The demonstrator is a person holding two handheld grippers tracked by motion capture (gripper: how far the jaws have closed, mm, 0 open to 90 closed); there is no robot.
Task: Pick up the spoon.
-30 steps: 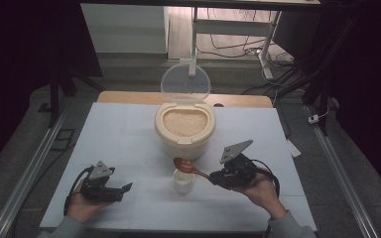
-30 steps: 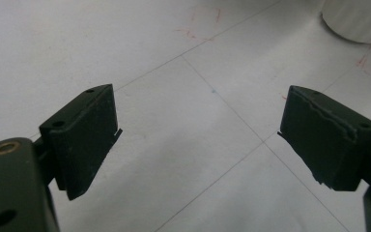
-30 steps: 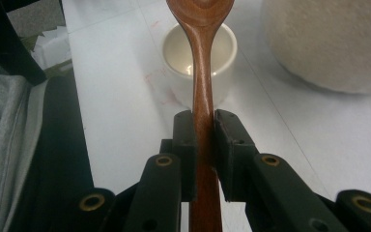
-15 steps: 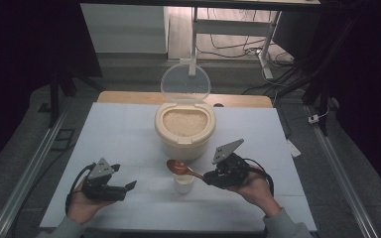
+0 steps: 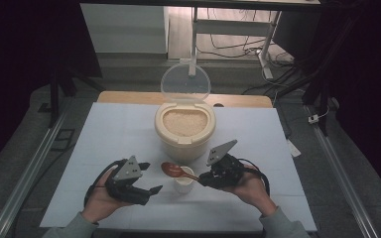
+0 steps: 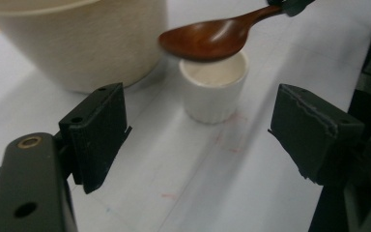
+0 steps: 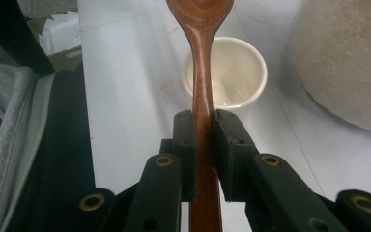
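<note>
White tabletop (image 5: 104, 129) carries an open rice container (image 5: 184, 130) with a small white cup (image 5: 183, 179) just before it. Right gripper (image 7: 204, 125) clamps a wooden spoon (image 6: 212, 41) above the cup; left gripper (image 6: 198, 130) rests nearby, jaws spread, empty.

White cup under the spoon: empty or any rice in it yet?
Empty. The right gripper view looks into the white cup: bare glossy bottom, no grains. The spoon above it also looks empty.
</note>
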